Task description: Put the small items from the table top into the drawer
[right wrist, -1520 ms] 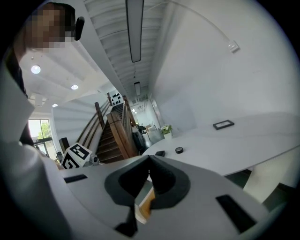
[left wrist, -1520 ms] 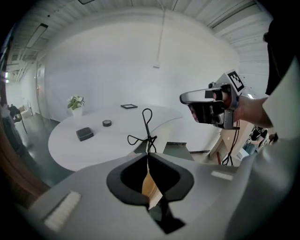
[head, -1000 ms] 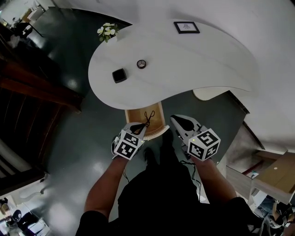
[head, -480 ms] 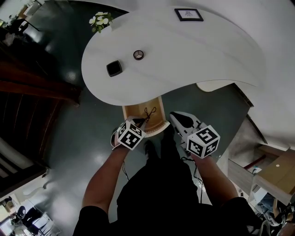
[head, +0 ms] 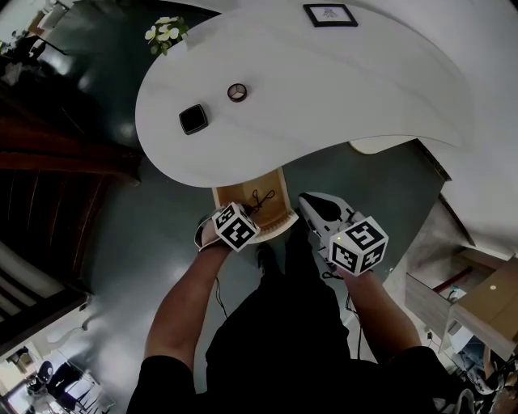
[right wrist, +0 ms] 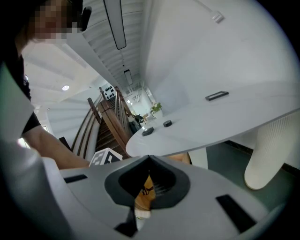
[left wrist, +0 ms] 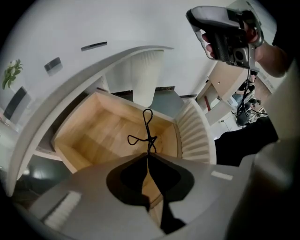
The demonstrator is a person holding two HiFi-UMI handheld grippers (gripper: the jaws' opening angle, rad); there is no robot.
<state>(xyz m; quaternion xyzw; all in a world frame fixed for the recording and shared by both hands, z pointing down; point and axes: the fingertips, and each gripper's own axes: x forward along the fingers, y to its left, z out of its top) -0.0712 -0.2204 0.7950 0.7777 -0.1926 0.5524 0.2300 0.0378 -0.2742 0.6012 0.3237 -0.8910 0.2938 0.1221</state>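
Observation:
My left gripper (head: 246, 213) is shut on a thin black looped cord (head: 261, 198), which dangles from its tips over the open wooden drawer (head: 233, 196) under the white table (head: 340, 89). In the left gripper view the cord (left wrist: 147, 130) hangs from the closed tips (left wrist: 148, 156) above the drawer floor (left wrist: 101, 133). A black square item (head: 193, 119) and a small dark ring-shaped item (head: 237, 92) lie on the table top. My right gripper (head: 312, 204) hovers right of the drawer, its jaws together and nothing in them; its own view shows the tips (right wrist: 149, 159) meeting.
A framed picture (head: 329, 14) lies at the table's far side and white flowers (head: 164, 32) stand at its left end. The table's ribbed white leg (left wrist: 143, 77) rises behind the drawer. A dark wooden stair rail (head: 57, 154) runs on the left, cardboard boxes (head: 486, 303) on the right.
My left gripper has sunk toward the drawer with the cord and tipped more steeply down. The right gripper has lowered a little. The table items have not moved.

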